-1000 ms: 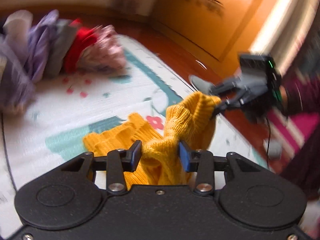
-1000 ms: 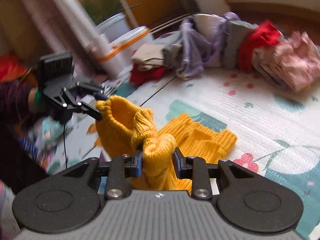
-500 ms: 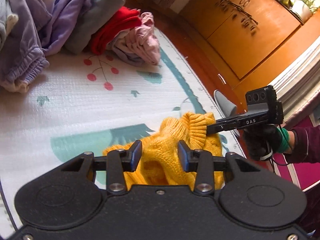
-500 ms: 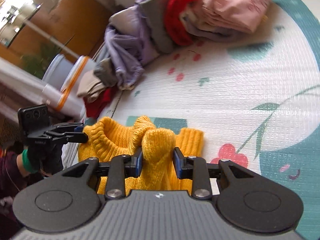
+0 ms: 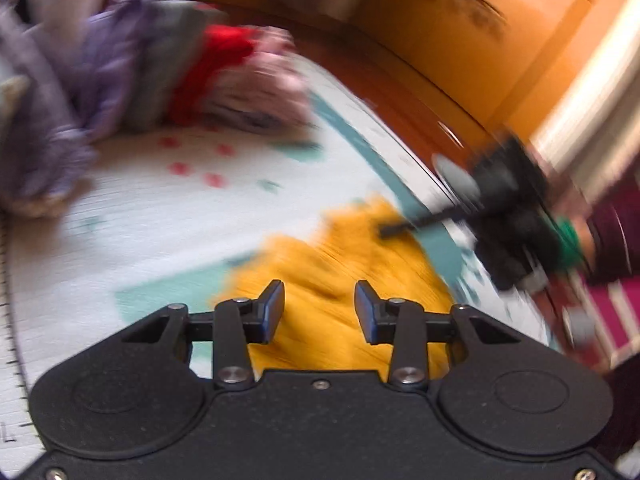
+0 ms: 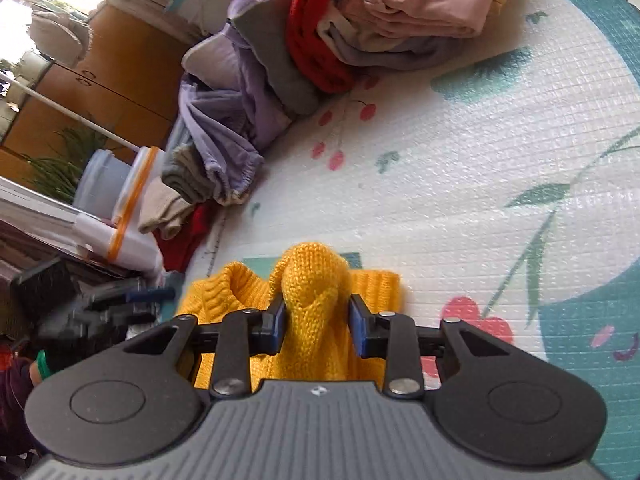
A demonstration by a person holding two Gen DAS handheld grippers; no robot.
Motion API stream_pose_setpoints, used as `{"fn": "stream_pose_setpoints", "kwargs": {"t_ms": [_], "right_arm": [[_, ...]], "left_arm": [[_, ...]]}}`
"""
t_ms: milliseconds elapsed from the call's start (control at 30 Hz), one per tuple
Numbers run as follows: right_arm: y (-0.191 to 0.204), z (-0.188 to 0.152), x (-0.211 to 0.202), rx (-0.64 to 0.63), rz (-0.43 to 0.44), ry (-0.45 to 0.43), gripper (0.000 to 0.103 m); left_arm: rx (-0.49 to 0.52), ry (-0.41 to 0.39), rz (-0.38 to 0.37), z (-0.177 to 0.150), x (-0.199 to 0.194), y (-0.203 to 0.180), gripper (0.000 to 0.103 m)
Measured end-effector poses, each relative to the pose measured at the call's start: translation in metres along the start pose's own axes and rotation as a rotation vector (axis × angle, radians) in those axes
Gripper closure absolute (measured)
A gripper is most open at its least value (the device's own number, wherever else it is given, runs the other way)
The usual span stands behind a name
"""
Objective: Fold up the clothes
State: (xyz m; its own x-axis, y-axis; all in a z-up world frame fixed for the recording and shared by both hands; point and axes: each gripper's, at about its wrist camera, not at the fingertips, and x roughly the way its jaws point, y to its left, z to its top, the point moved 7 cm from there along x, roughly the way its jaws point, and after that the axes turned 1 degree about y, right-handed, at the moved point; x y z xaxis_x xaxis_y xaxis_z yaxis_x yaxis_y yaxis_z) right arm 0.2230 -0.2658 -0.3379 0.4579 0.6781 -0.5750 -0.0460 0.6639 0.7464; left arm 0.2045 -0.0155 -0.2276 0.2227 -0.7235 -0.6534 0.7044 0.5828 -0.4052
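I am pinching a bunched fold of the yellow knit sweater [image 6: 312, 304] in my right claw [image 6: 318, 322]; the knit is bulging up between the two blue pads [image 6: 279, 328] and both pads are pressing into it. The sweater is lying low on the patterned play mat [image 6: 460, 184], spreading to the left of the claw with a ribbed edge showing to the right.

My left claw [image 5: 319, 308] is sitting directly over the same sweater [image 5: 340, 256], with yellow knit filling the gap between its half-spread pads. That view is badly smeared, so I cannot tell whether those pads are gripping the fabric or just framing it. In the right wrist view the left claw [image 6: 160, 293] is showing at the left edge, its tips just beside the sweater's collar side.

Farther back on the mat a pile of clothes [image 6: 304, 52] is waiting: purple, grey, red and pink pieces, the pink ones stacked flat. Clear plastic tubs with an orange band [image 6: 120, 196] are standing off the mat's left edge, near wooden cabinets [image 6: 96, 96]
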Motion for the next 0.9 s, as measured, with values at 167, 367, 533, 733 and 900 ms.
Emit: {"fn": "stream_pose_setpoints", "kwargs": {"t_ms": [167, 367, 533, 733, 900], "right_arm": [[-0.001, 0.002, 0.007, -0.013, -0.062, -0.027, 0.069], [0.010, -0.002, -0.009, -0.164, -0.189, -0.089, 0.059], [0.061, -0.019, -0.034, -0.552, -0.250, -0.184, 0.056], [0.090, -0.033, -0.001, -0.821, -0.295, -0.126, 0.053], [0.033, -0.026, 0.016, -0.557, -0.267, -0.044, 0.047]], "left_arm": [[0.292, 0.074, 0.118, -0.032, 0.035, -0.022, 0.064], [0.329, 0.004, 0.165, -0.027, 0.030, -0.011, 0.058], [0.279, -0.031, 0.164, -0.029, -0.001, -0.017, 0.056], [0.284, -0.003, 0.179, -0.046, 0.015, -0.015, 0.056], [0.335, 0.050, 0.190, -0.047, 0.039, 0.005, 0.047]]}}
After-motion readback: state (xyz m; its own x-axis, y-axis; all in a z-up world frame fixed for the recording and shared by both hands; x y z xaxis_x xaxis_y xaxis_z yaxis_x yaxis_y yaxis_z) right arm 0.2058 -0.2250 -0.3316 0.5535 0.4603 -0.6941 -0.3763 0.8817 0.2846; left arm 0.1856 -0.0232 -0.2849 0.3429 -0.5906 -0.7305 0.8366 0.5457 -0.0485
